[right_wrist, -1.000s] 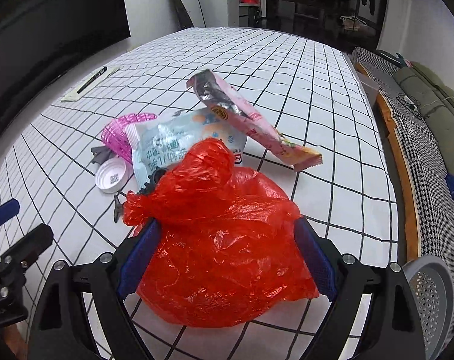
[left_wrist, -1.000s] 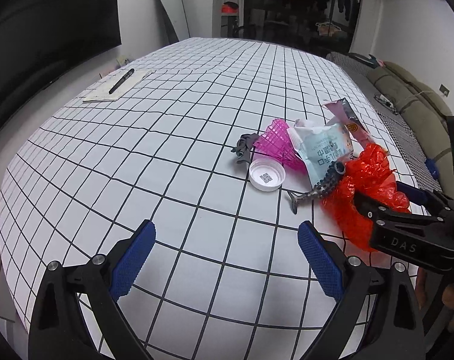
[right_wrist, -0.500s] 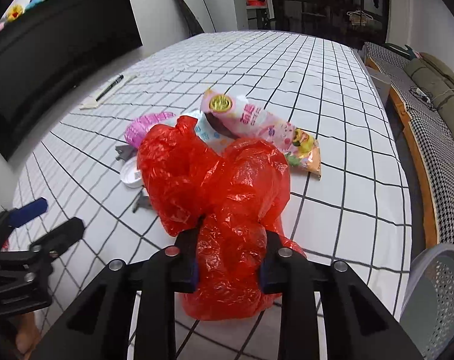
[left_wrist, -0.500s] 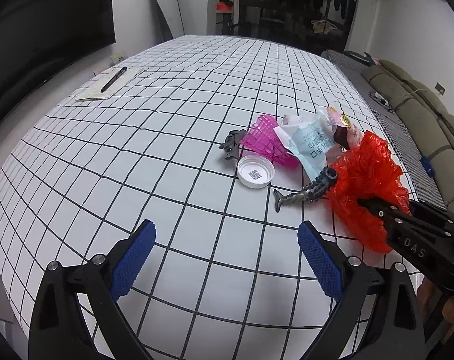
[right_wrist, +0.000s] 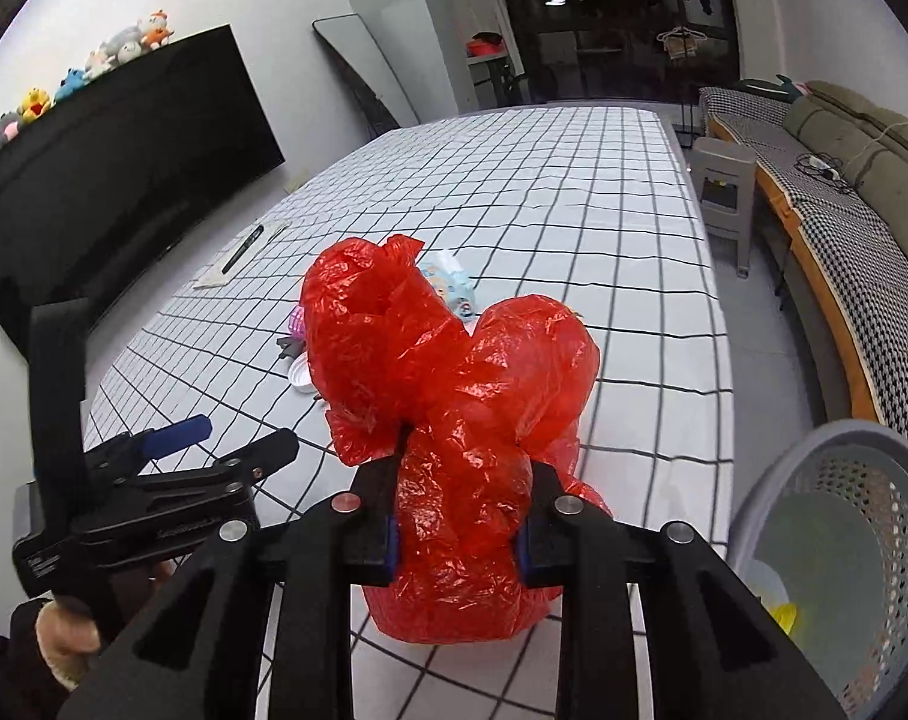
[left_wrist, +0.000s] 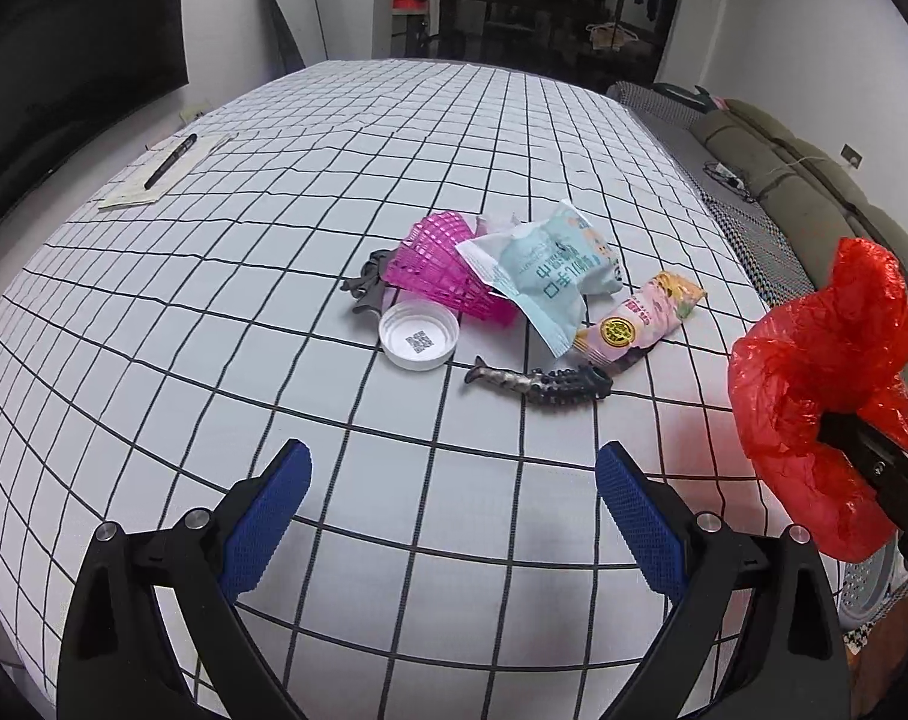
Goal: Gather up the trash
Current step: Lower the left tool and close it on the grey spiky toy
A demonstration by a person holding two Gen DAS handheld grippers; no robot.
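Note:
My right gripper (right_wrist: 458, 531) is shut on a crumpled red plastic bag (right_wrist: 454, 396) and holds it lifted above the table's right edge; the bag also shows in the left wrist view (left_wrist: 814, 384). My left gripper (left_wrist: 450, 498) is open and empty above the checked tablecloth (left_wrist: 213, 312), and shows in the right wrist view (right_wrist: 237, 441). On the table lie a pink mesh piece (left_wrist: 438, 267), a light blue wrapper (left_wrist: 547, 276), a pink snack wrapper (left_wrist: 640, 315), a white cap (left_wrist: 419, 336) and a dark hair clip (left_wrist: 538, 381).
A grey perforated bin (right_wrist: 838, 558) stands on the floor right of the table. A pen on paper (left_wrist: 165, 165) lies at the far left. A grey stool (right_wrist: 724, 186) and a sofa (right_wrist: 862, 180) stand to the right.
My right gripper has lifted the red bag off the table and drawn it back to the right, uncovering the pink snack wrapper. The left gripper stays open.

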